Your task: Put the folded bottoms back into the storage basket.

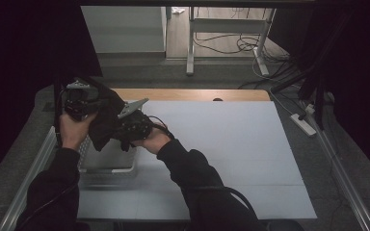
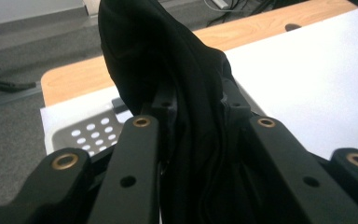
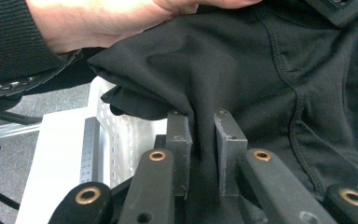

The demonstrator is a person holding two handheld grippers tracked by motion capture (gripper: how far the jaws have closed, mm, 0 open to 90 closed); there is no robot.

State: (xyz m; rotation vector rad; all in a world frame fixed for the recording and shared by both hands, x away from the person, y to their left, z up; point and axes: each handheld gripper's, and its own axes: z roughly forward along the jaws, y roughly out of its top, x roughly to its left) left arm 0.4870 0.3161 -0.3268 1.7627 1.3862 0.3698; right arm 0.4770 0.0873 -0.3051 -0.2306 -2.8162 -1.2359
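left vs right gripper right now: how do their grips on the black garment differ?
In the high view the left gripper holds the black garment higher and farther out; the right gripper holds it lower, nearer the person, over the white perforated basket. Left's pads are buried in cloth; right's pads show a pinched fold. Both are shut on it.

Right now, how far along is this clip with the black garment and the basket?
Done: black garment is lifted above the white perforated basket. In hand: left hand-held gripper and right hand-held gripper both pinch it. Left, probably: spreading it on the white table surface.
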